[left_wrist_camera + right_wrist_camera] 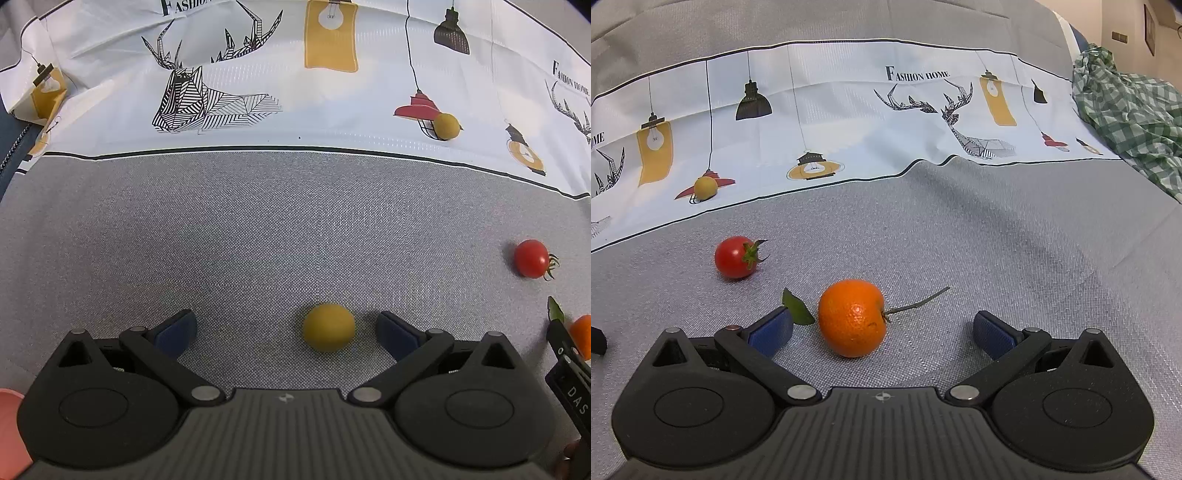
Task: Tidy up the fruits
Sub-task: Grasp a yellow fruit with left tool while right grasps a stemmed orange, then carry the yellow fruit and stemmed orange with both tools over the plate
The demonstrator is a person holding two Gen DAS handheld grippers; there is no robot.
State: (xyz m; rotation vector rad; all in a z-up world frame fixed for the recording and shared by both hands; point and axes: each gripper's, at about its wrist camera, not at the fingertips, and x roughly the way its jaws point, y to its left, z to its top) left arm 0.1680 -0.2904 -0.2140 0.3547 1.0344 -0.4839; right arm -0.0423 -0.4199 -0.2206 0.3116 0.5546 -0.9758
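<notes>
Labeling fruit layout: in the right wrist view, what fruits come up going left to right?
Small yellow fruit on the printed cloth → cherry tomato → orange, which sits between the open right gripper fingers.

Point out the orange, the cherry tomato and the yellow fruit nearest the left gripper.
orange (851,317): right wrist view, middle of its peel.
cherry tomato (733,257): right wrist view, red skin left of the calyx.
yellow fruit (328,327): left wrist view, centre of the fruit.
</notes>
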